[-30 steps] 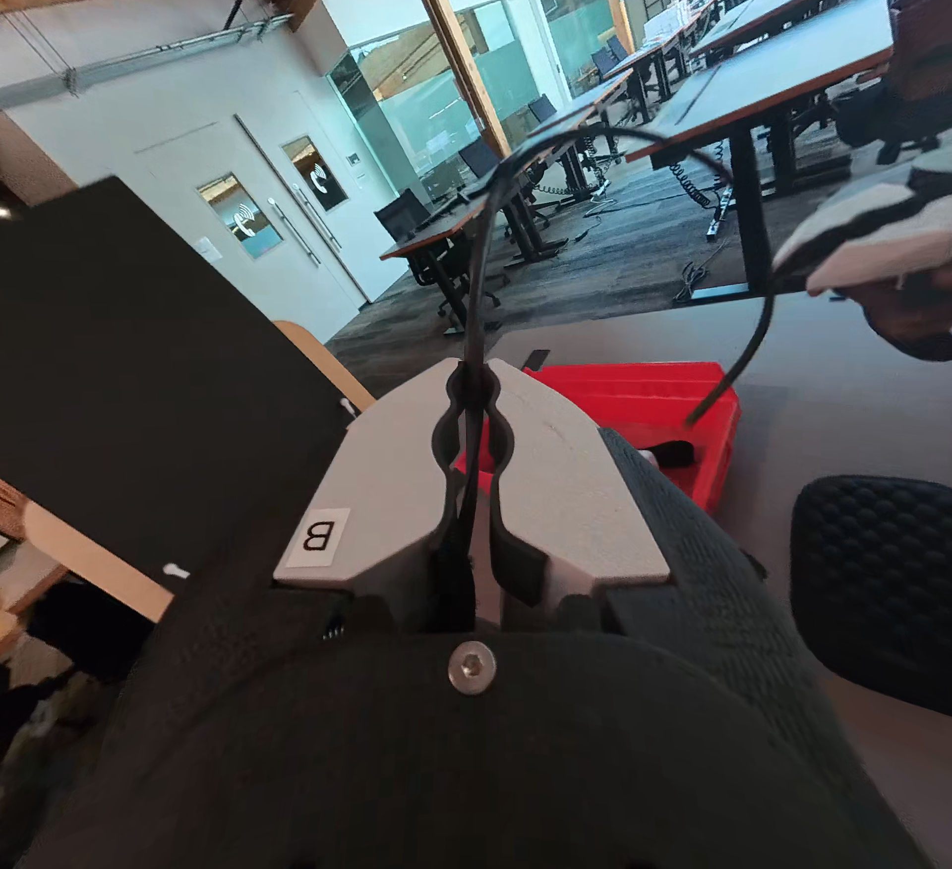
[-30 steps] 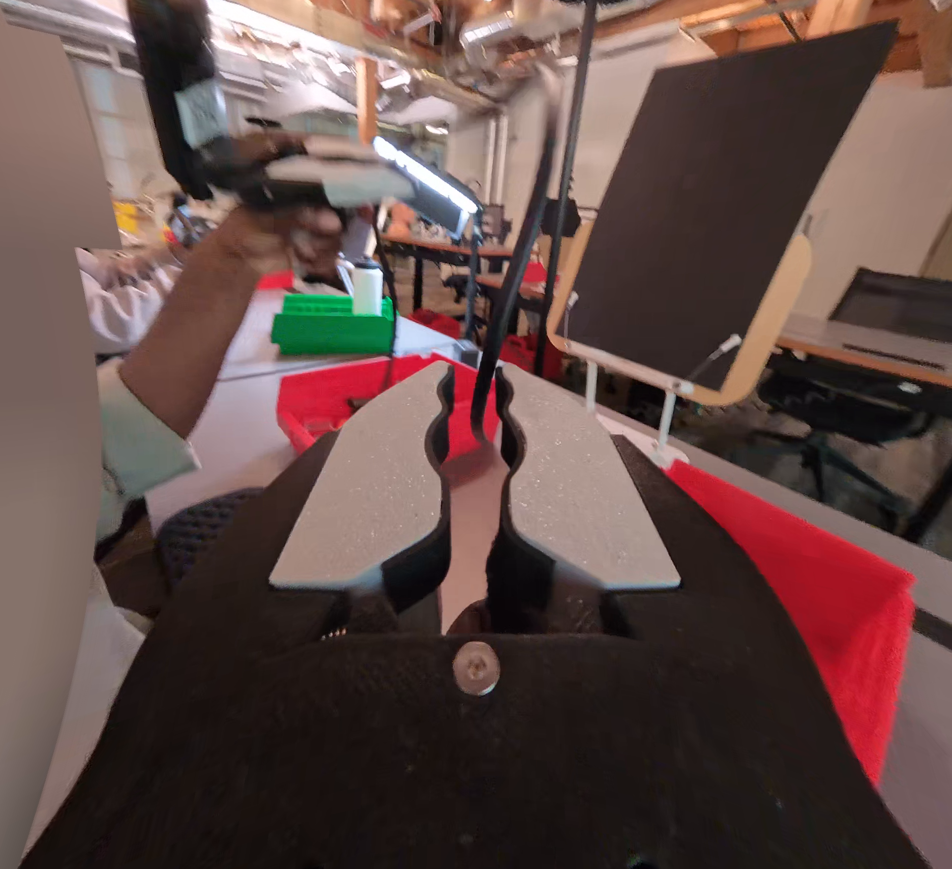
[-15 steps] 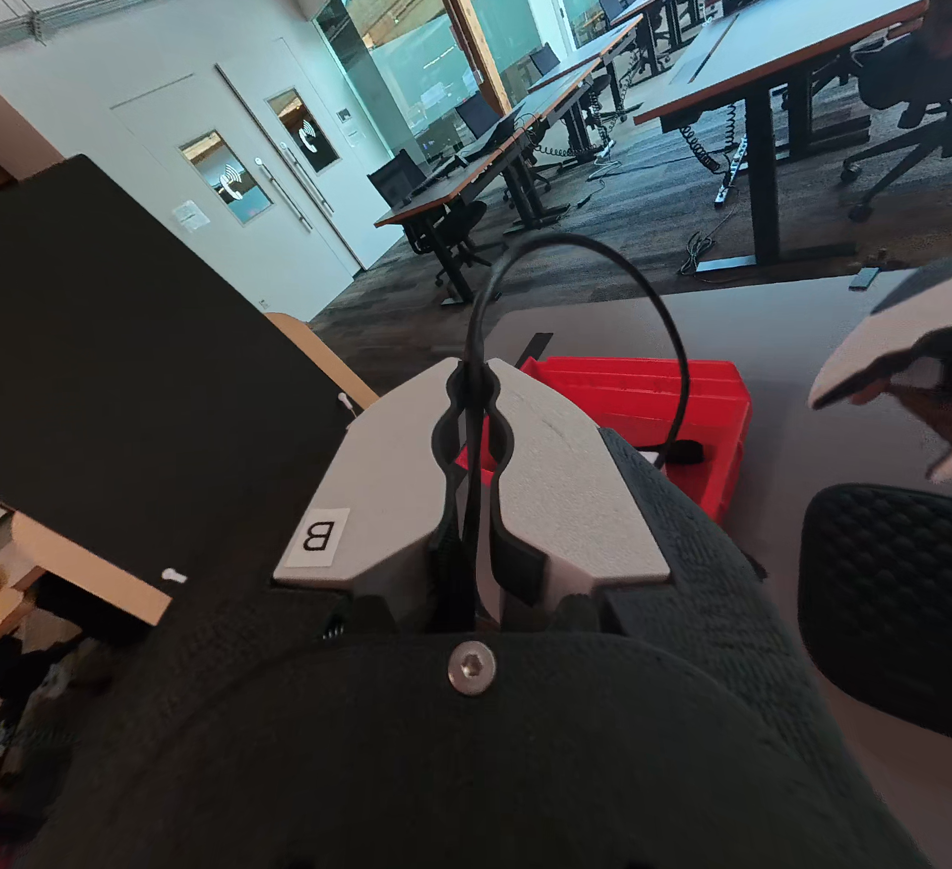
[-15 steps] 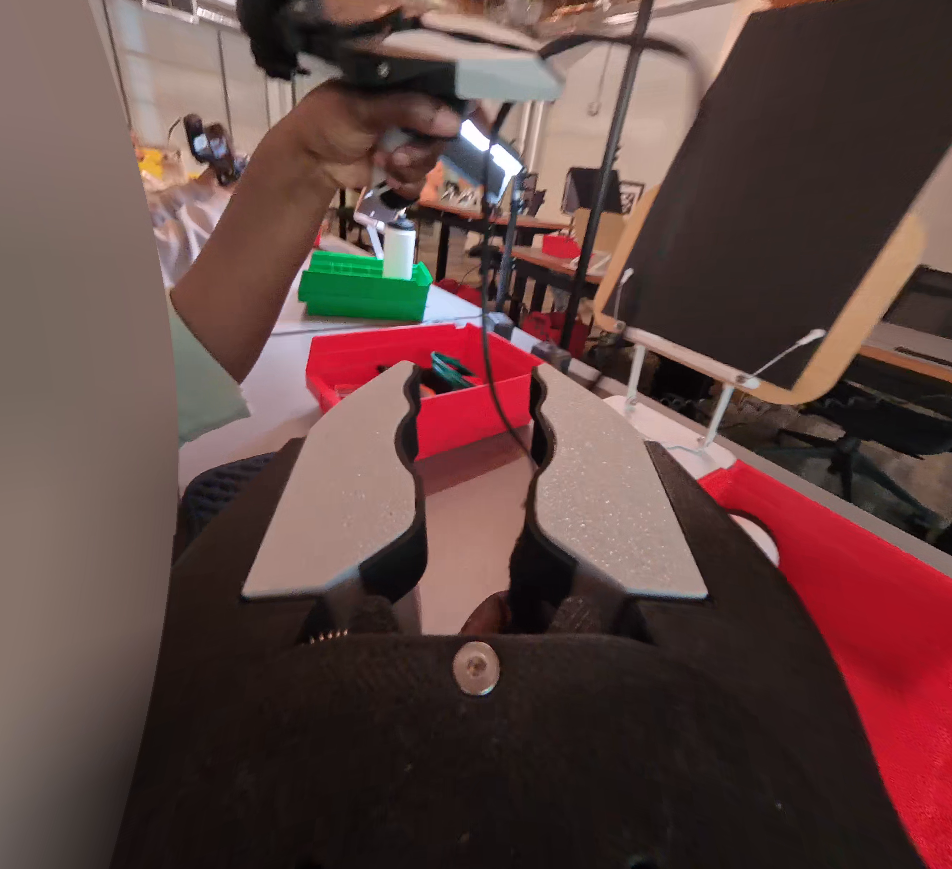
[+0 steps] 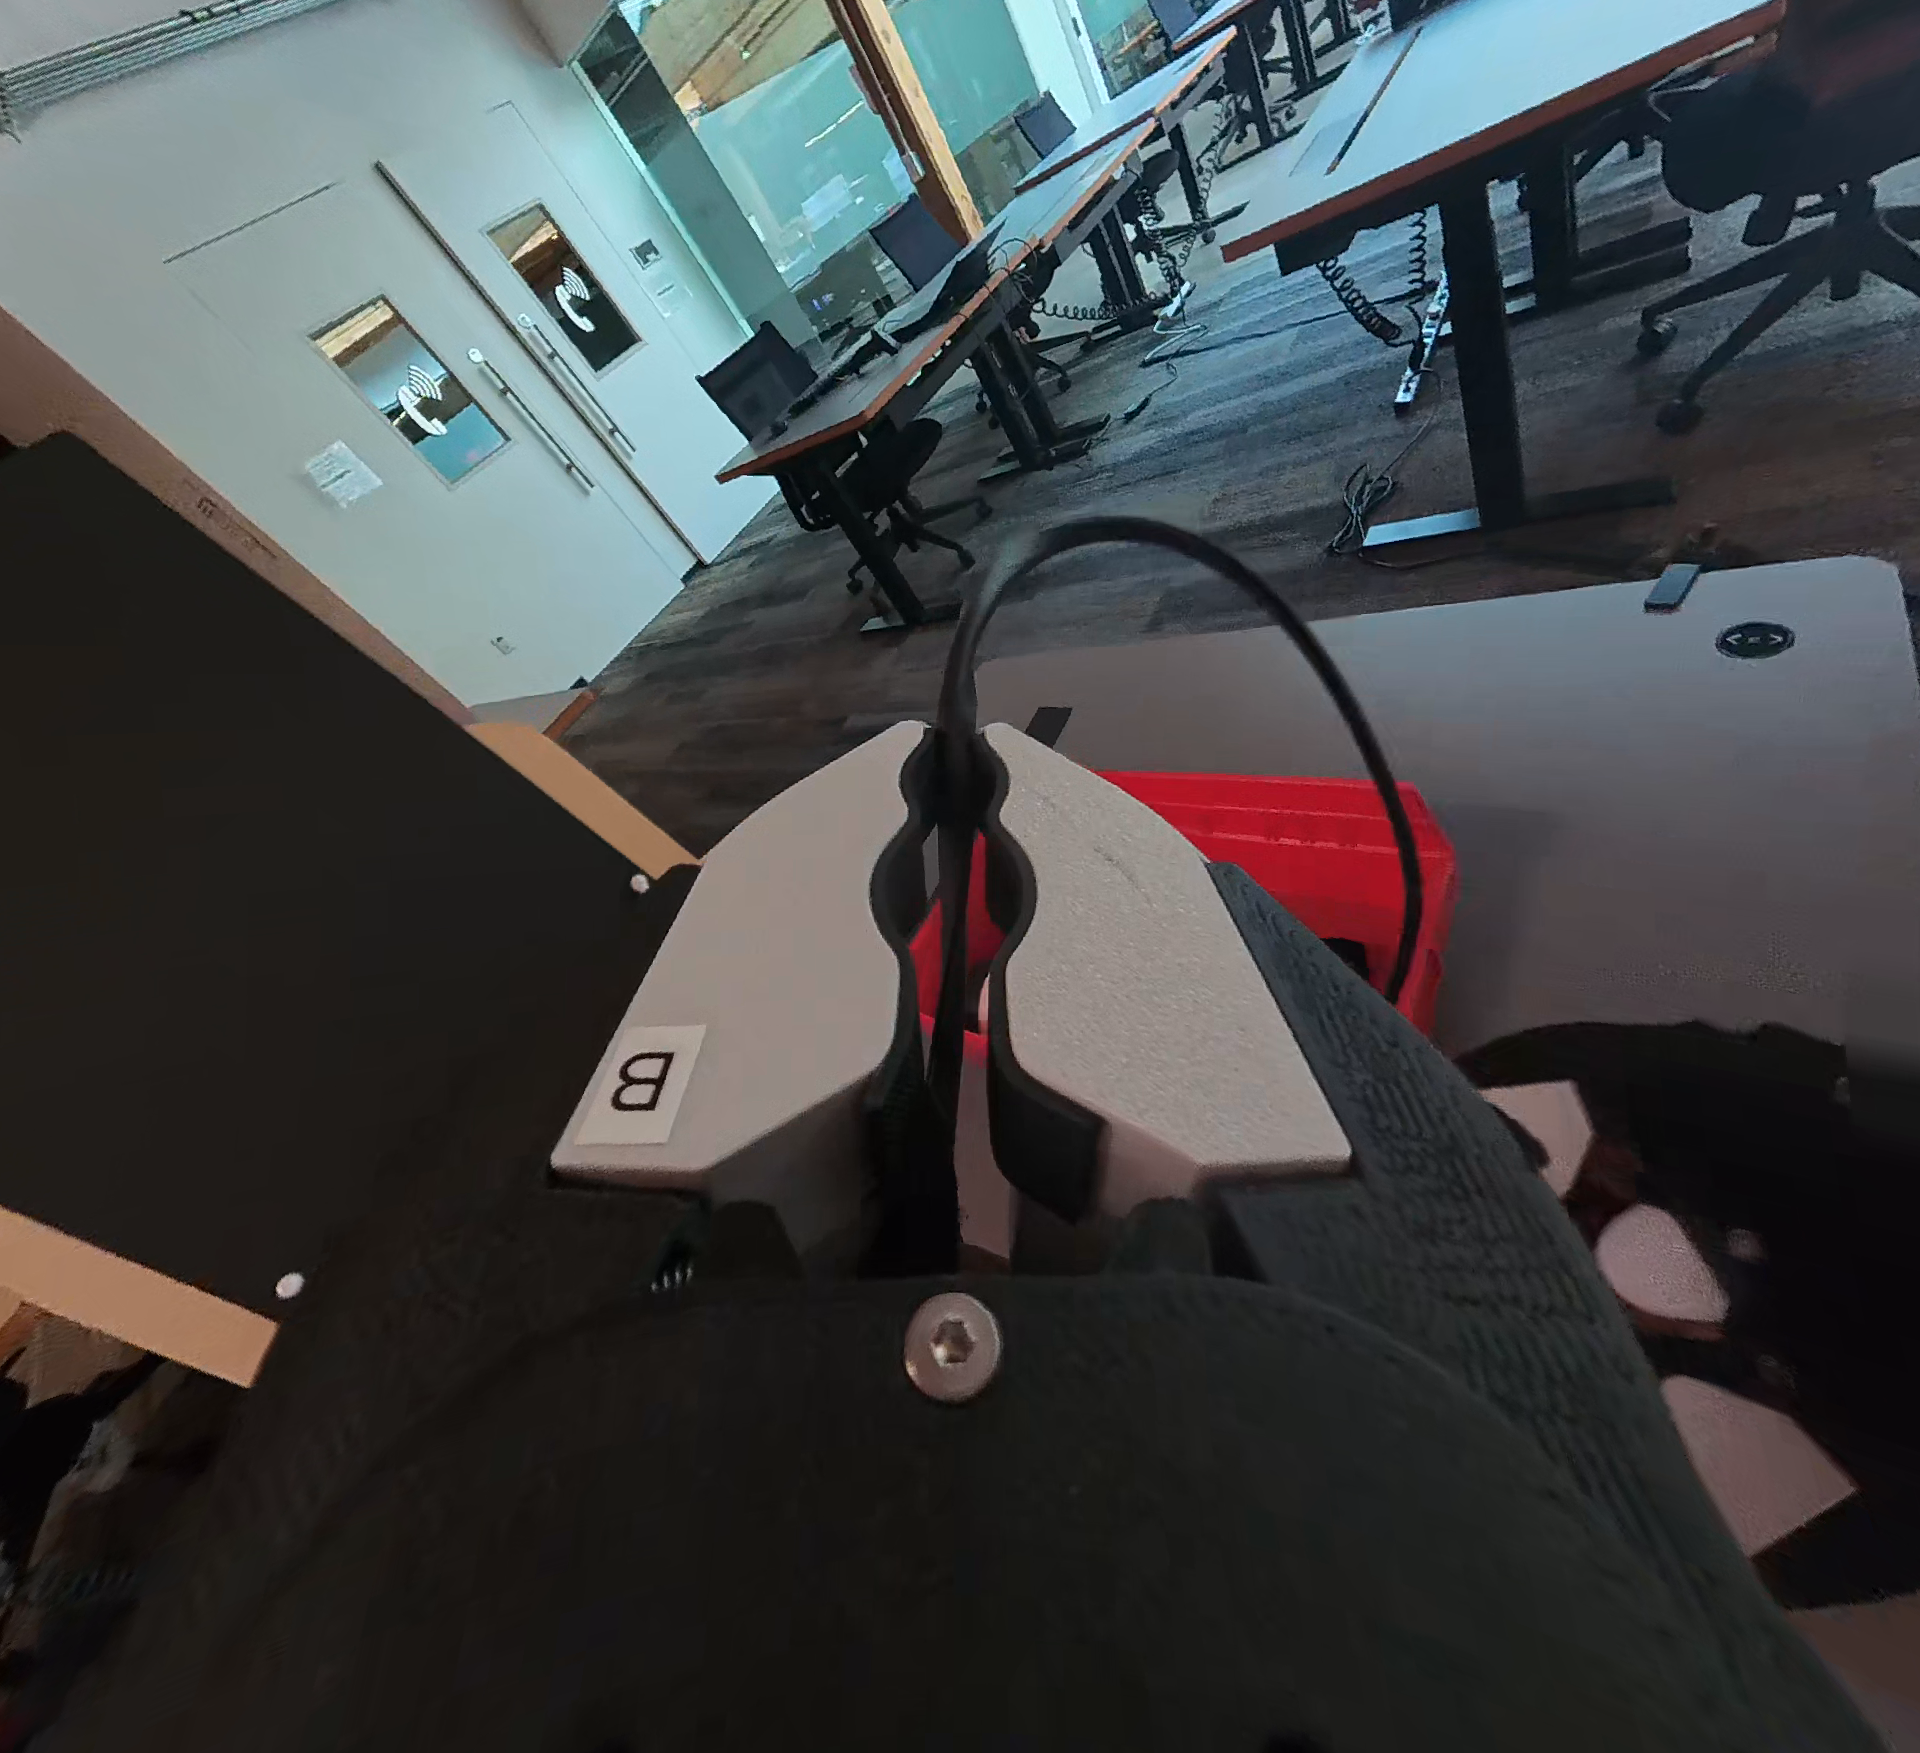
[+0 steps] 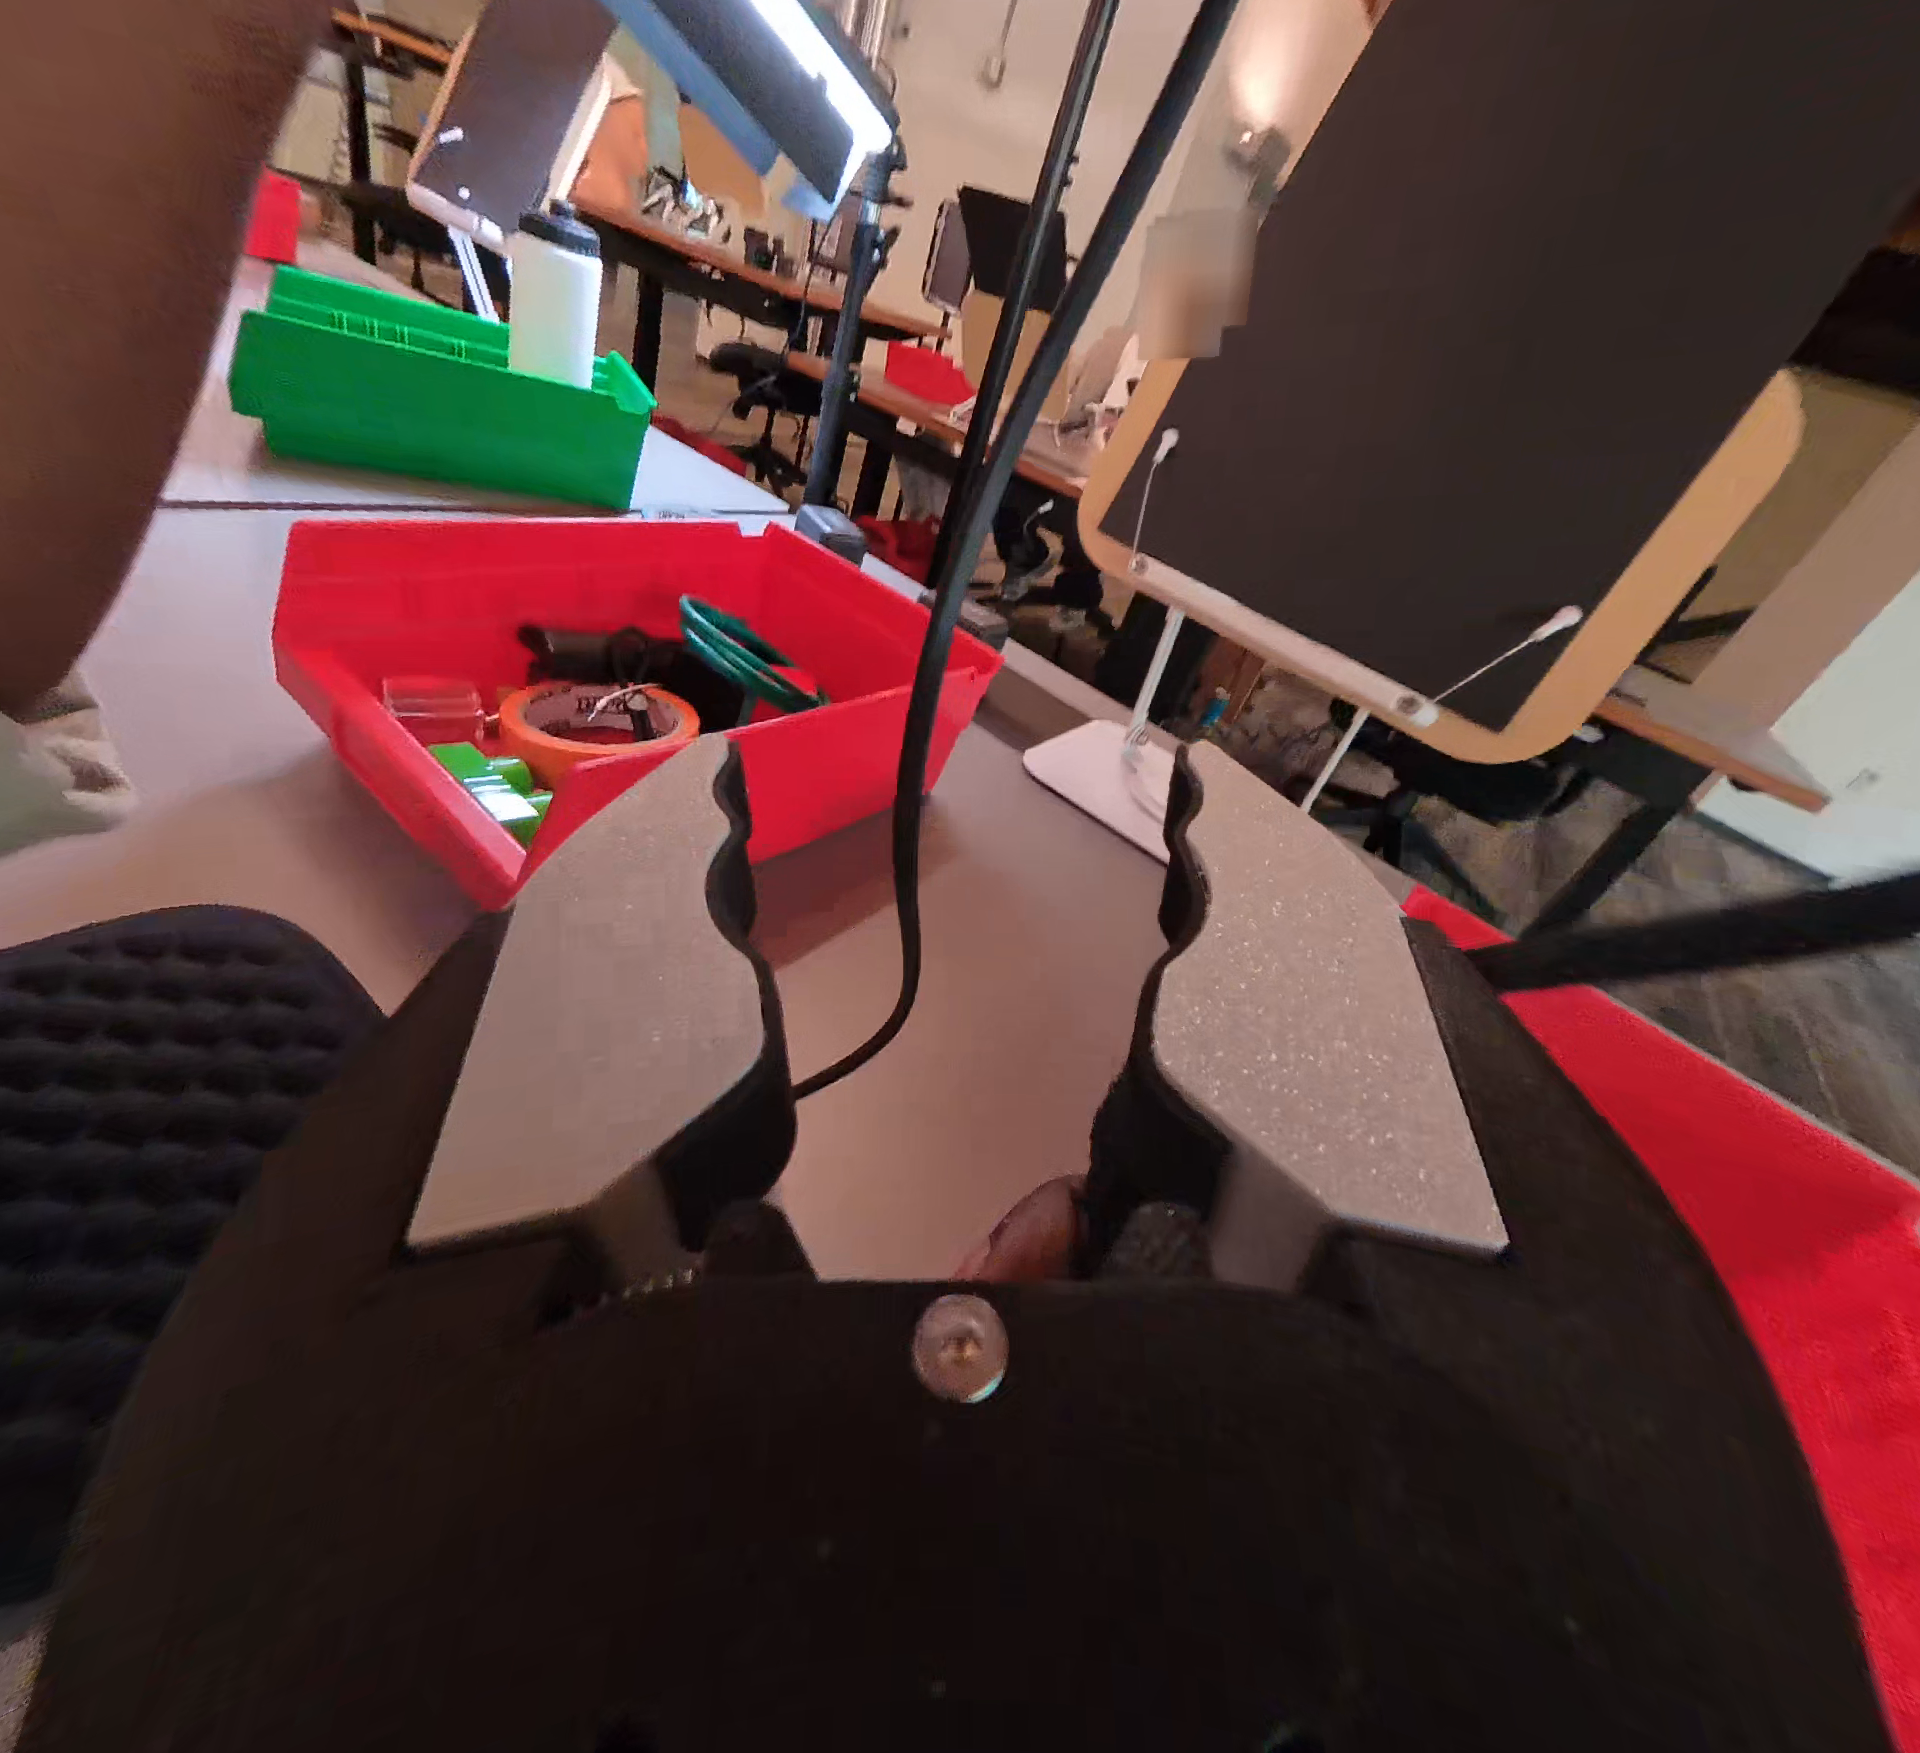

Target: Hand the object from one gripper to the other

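Note:
The object is a thin black cable [image 5: 1195, 550]. My left gripper [image 5: 954, 758] is shut on it at the fingertips, and the cable arches up and right, then droops toward the red bin [image 5: 1299, 820]. In the right wrist view the same cable [image 6: 914, 768] hangs down from above. Its free end curls between the spread fingers of my right gripper [image 6: 956, 758], near the left finger [image 6: 623, 976], and is not pinched. My right gripper is open and empty.
The red bin [image 6: 416, 581] holds an orange tape roll [image 6: 597, 716] and small parts. Behind it stand a green bin [image 6: 416, 415] and a white bottle [image 6: 556, 301]. A black board on a stand [image 6: 1507, 301], a red cloth [image 6: 1766, 1236], a mesh chair back [image 6: 125, 1080] and a person's arm [image 6: 125, 249] surround the grey table [image 6: 987, 1028]. One gripper's finger ends stand about 20 cm off the other's.
My right gripper has opened wide and the cable now hangs free between its fingers. My left gripper stays shut on the cable and has risen out of the right wrist view.

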Motion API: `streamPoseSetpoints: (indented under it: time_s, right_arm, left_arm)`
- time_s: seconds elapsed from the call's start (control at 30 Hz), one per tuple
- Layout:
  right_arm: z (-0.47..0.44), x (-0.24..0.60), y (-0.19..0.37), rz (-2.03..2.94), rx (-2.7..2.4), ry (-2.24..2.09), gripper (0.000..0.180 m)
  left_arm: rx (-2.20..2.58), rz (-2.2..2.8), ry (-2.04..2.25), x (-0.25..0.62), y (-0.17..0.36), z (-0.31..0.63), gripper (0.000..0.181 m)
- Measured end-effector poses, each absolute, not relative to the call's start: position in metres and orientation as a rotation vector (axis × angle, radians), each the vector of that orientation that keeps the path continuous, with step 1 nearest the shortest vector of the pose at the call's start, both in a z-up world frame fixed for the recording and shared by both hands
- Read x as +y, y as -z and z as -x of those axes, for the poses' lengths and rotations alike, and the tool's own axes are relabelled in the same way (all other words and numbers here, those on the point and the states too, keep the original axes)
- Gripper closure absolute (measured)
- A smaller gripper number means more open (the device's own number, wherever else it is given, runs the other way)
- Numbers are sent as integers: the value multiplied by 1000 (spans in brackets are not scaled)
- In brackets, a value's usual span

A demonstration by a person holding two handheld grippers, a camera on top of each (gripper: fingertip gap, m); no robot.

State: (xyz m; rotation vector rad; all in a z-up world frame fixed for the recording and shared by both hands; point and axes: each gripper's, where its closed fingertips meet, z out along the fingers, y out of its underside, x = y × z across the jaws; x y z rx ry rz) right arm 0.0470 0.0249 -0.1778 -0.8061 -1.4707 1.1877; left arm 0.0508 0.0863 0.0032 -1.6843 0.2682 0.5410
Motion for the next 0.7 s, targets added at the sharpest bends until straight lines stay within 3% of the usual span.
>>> streamPoseSetpoints:
  time_s: [0.13, 0.27, 0.43, 0.57, 0.7]
  right_arm:
    - [-49, 15, 175, 761, -1500, -1190, 108]
    - [-83, 22, 136, 661, -1377, -1248, 113]
    - [-130, 88, 82, 672, -977, -1195, 78]
    - [-106, 111, 109, 875, -1134, -1270, 47]
    - [-72, 75, 147, 939, -1318, -1298, 45]
  left_arm:
    - [296, 1681, -536, 86, -1, -56, 174]
    - [273, 1691, -519, 79, 11, -47, 174]
    - [259, 1686, -501, 71, 16, -40, 174]
    - [270, 1668, -495, 72, 10, -47, 174]
    - [256, 1642, -524, 78, -2, -53, 174]
